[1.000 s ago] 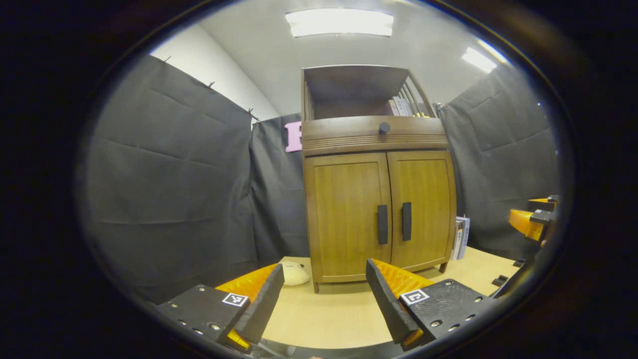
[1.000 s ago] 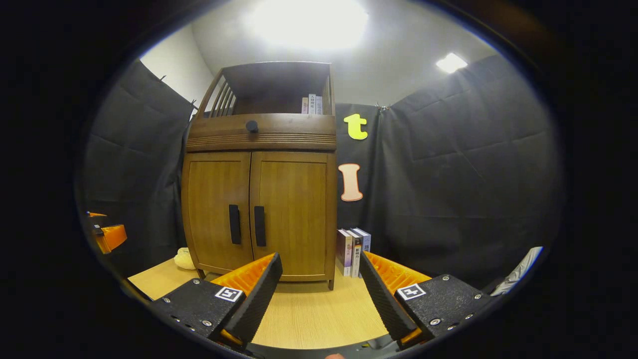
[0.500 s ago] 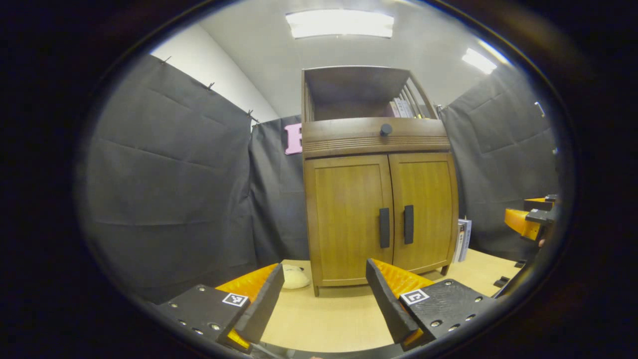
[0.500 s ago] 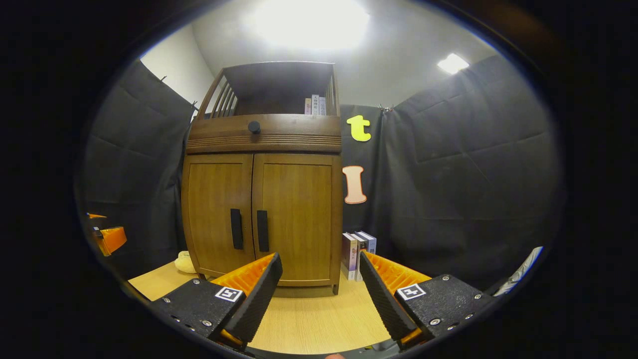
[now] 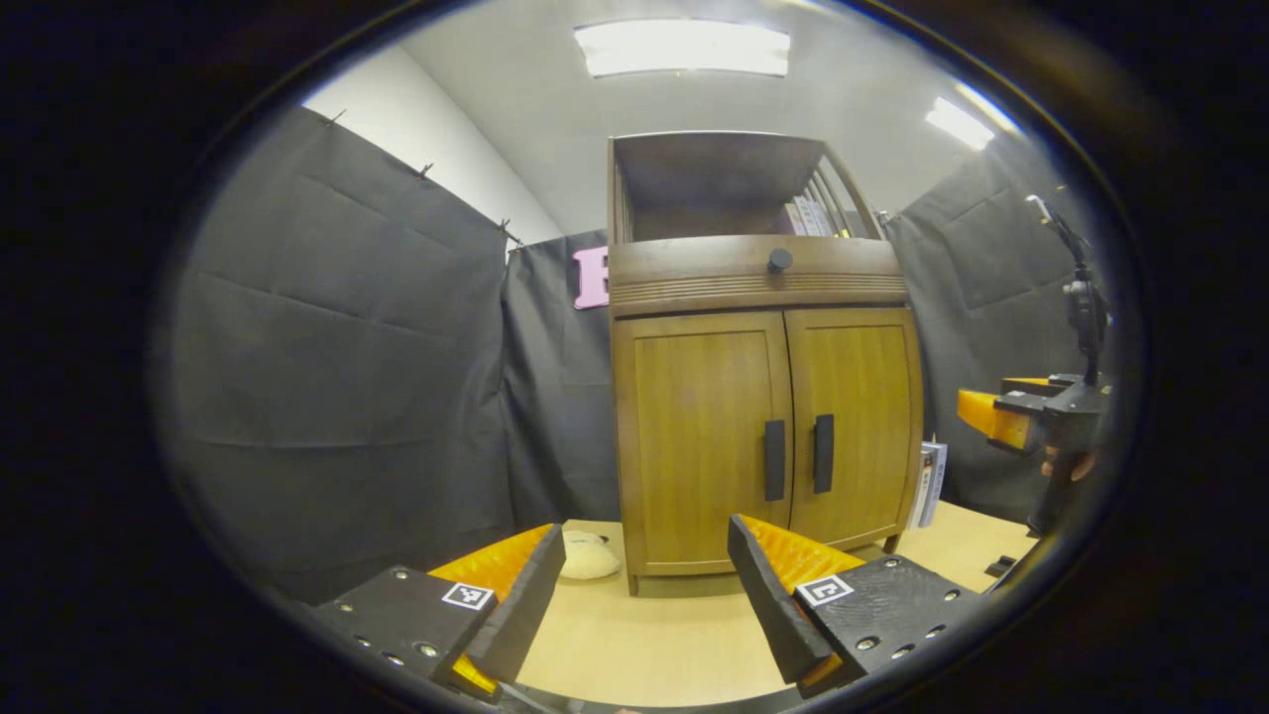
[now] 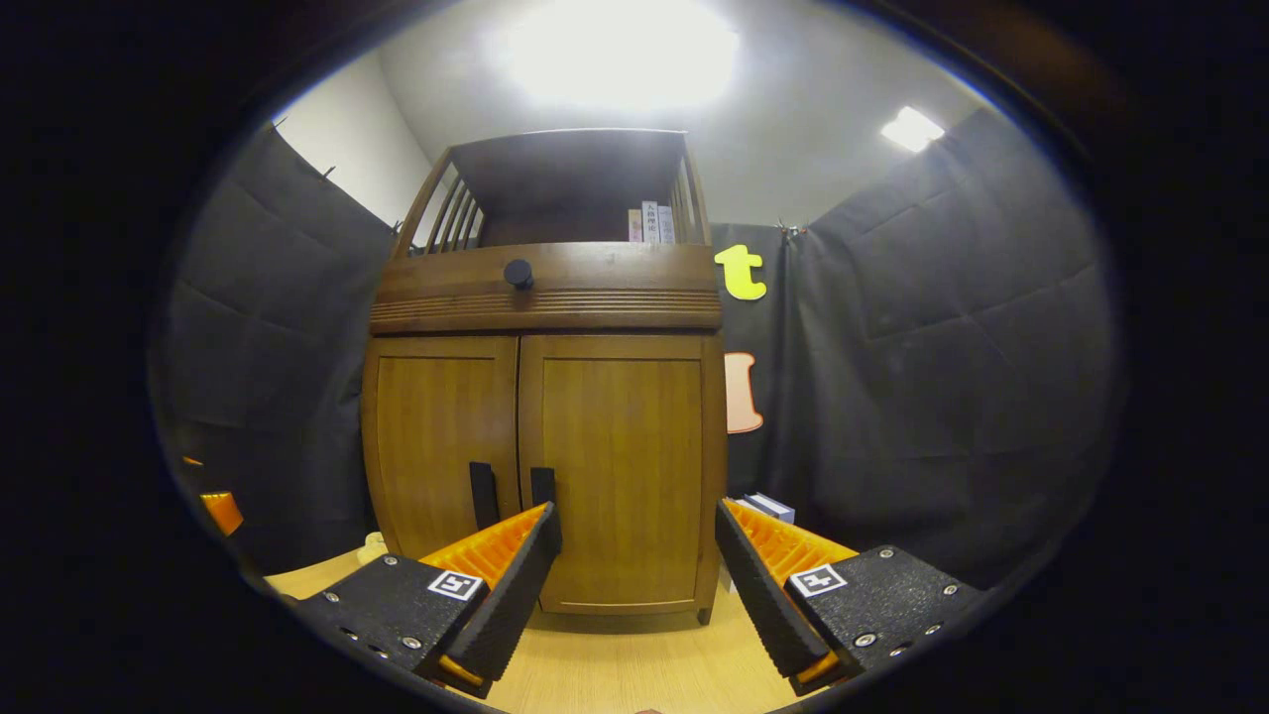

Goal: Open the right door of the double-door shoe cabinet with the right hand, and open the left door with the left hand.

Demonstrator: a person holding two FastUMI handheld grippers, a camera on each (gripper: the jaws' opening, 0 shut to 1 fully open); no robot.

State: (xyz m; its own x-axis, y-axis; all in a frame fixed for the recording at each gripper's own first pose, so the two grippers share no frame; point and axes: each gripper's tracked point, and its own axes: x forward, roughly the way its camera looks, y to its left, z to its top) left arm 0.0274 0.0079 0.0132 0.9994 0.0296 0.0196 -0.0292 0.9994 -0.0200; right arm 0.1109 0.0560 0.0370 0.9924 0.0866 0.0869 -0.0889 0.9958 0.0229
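The wooden shoe cabinet (image 5: 758, 397) (image 6: 545, 436) stands on a light table with both doors closed. Each door carries a dark vertical handle: the left door's handle (image 5: 774, 460) (image 6: 482, 482) and the right door's handle (image 5: 823, 453) (image 6: 541, 485) sit side by side at the centre seam. My left gripper (image 5: 644, 585) is open, well short of the cabinet, with nothing between its fingers. My right gripper (image 6: 634, 570) is open too, close in front of the right door (image 6: 620, 466). The right gripper (image 5: 1031, 416) also shows at the far right of the left gripper view, held by a hand.
A round knob (image 5: 779, 260) sits on the drawer front above the doors. Books (image 5: 930, 483) stand by the cabinet's right side and on its open top shelf (image 6: 654, 223). A pale soft object (image 5: 587, 555) lies at the cabinet's left foot. Black cloth walls surround the table (image 5: 634, 645).
The right gripper has moved closer to the cabinet, so the doors loom larger and the handles sit lower in its view. The left gripper has shifted only slightly. Both doors stay closed.
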